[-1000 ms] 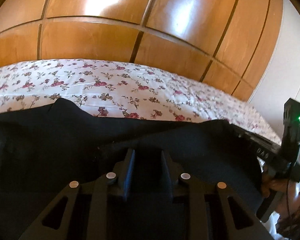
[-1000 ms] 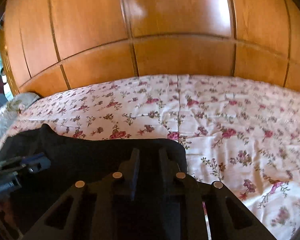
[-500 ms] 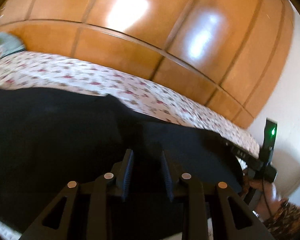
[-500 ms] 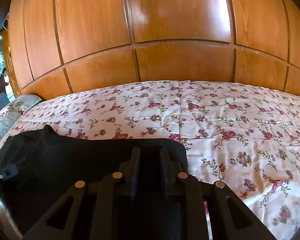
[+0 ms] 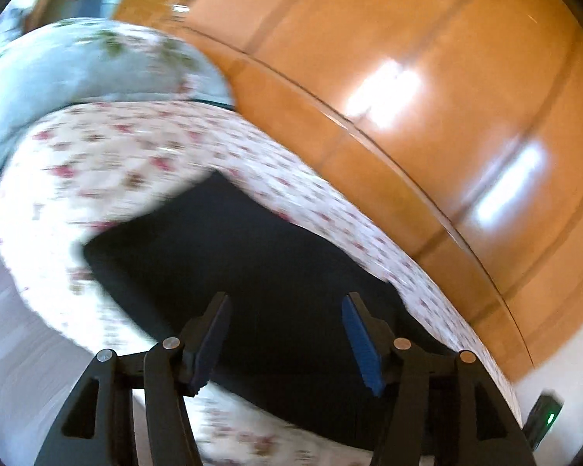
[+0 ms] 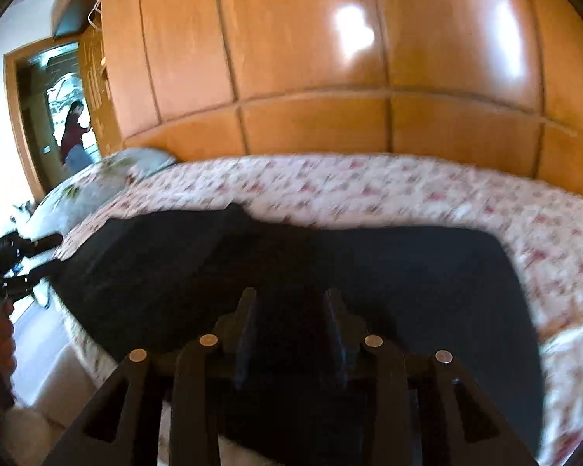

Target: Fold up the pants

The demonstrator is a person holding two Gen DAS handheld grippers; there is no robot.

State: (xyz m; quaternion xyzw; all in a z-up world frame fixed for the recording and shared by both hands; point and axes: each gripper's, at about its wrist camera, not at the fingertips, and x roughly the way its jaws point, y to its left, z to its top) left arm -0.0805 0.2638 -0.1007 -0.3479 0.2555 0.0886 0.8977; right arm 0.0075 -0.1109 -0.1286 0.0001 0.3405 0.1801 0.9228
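Left wrist: pants (image 5: 275, 272) beneath open gripper (image 5: 287, 334)

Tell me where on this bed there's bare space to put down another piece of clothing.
Free: the wide flowered bedspread strip between the black pants and the wooden wardrobe, and the patch right of the pants' end. A smaller patch lies between the pants and the pillow. Crowded: the near edge, where the pants lie under the left gripper and right gripper.

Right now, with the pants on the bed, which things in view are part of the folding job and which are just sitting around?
For the job:
- black pants, spread flat
- left gripper, jaws just opened, nothing between them
- right gripper, jaws just opened

Just around:
- floral bedspread
- pillow
- wooden wardrobe
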